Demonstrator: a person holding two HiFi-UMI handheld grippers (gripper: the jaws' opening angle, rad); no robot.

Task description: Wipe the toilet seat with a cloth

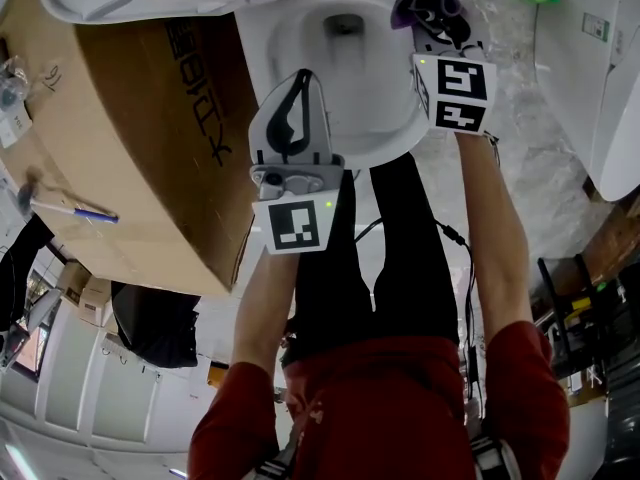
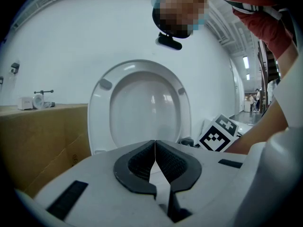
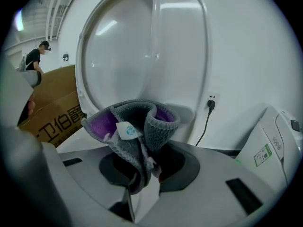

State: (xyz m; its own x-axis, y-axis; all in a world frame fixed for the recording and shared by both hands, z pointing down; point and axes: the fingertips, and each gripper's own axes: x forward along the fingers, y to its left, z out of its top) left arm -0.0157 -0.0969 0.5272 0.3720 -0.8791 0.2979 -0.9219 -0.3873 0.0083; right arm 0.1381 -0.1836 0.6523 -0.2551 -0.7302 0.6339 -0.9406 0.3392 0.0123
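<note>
The white toilet (image 1: 400,133) lies ahead of me with its bowl open. Its seat (image 2: 100,122) stands raised against the lid (image 3: 142,56). My right gripper (image 1: 440,40) is over the bowl's right rim, shut on a bunched grey and purple cloth (image 1: 430,8). In the right gripper view the cloth (image 3: 135,131) rises out of the jaws of my right gripper (image 3: 144,171), with a small white tag on it. My left gripper (image 1: 298,93) hovers over the bowl's near left rim. In its own view my left gripper (image 2: 155,148) is shut, pads together and nothing between them.
A large cardboard box (image 1: 150,138) stands close on the toilet's left, with small items and a pen (image 1: 75,211) on top. A white fixture (image 1: 600,68) stands at the right. A black cord (image 3: 204,126) hangs from a wall socket. A person (image 3: 35,58) stands far off.
</note>
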